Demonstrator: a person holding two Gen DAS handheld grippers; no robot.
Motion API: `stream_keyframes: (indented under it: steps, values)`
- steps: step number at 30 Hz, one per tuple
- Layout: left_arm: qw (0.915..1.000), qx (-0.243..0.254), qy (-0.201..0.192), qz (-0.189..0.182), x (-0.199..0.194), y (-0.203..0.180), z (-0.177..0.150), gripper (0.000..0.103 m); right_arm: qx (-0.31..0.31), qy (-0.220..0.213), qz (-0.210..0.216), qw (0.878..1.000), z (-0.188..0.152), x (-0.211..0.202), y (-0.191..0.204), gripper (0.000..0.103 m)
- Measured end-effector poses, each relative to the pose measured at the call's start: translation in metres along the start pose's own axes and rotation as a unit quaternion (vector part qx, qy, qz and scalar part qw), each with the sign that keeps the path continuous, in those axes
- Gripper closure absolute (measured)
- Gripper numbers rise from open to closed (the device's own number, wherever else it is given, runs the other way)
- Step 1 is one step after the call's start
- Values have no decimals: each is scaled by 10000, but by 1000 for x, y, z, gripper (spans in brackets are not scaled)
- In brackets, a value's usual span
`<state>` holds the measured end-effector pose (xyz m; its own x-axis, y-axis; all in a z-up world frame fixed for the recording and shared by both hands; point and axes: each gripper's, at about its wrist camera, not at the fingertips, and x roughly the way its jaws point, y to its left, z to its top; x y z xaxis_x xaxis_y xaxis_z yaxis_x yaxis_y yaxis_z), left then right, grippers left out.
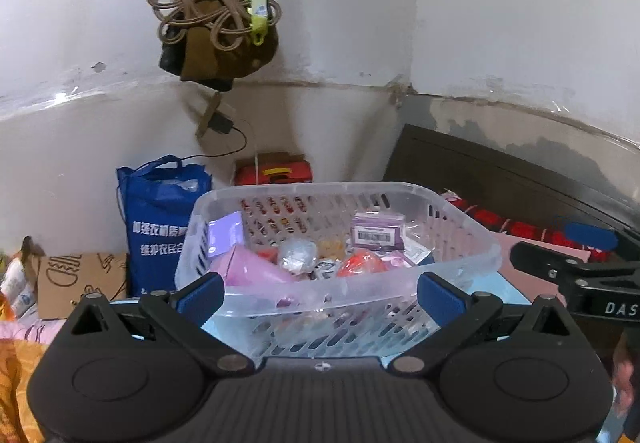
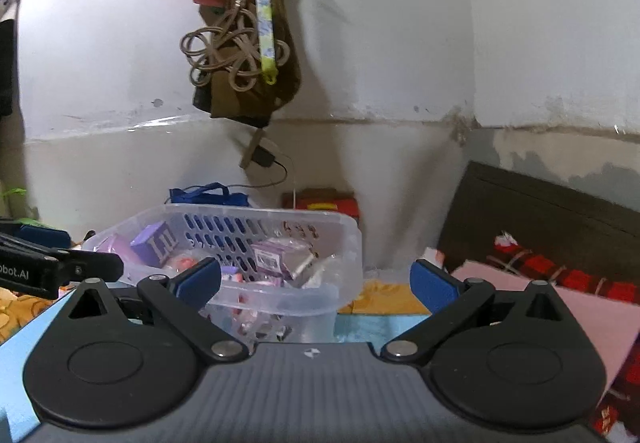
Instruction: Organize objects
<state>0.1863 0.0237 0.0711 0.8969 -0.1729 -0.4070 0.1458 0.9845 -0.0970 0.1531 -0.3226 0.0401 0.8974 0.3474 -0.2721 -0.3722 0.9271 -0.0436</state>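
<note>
Left wrist view, L to R: cardboard box (image 1: 80,279) w/ burger drawing at far left, blue tote bag (image 1: 160,219) upright beside it, against wall. Left gripper (image 1: 320,297) centre, jaws wide apart, nothing between pads; near edge of clear plastic basket (image 1: 472,227) sits just ahead of the fingertips. Inside basket: pink packet (image 1: 248,267), clear wrapped ball (image 1: 298,253), orange item (image 1: 360,263), purple barcode box (image 1: 376,231). Red box (image 1: 276,173) behind basket. Right gripper's finger at far right, blue pad showing.

Right wrist view, L to R: left gripper's finger at far left, basket (image 2: 340,251) left of centre, on blue mat (image 2: 360,327). Right gripper (image 2: 316,281) jaws wide apart, empty; left pad overlaps basket's near rim, contact unclear. Pink cloth (image 2: 580,303), dark headboard (image 2: 540,215) at right.
</note>
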Motion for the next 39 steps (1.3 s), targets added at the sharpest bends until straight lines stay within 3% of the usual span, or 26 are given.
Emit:
stream_keyframes:
  steps: [4,8,13,18,27,39]
  values:
    - [9999,-79,91,29,-7,0,-3,0,288,324,270,9987,0,-2,-9,0]
    - [9997,-65,165,148,-9,0,-5,0,602,270,488,9966,-1,-4,-19,0]
    - [9996,-93,147,216,-13,-1,-6,0,547,557,223,9967,-1,0,-21,0]
    - [9994,-168,121,269,-16,1,-5,0,531,672,220,9961,-3,3,-21,0]
    - [9989,-334,167,298,-15,8,-7,0,237,565,58,9981,-4,-2,-10,0]
    - [9988,-262,228,341,-14,5,-11,0,173,634,173,9977,-3,-2,-8,0]
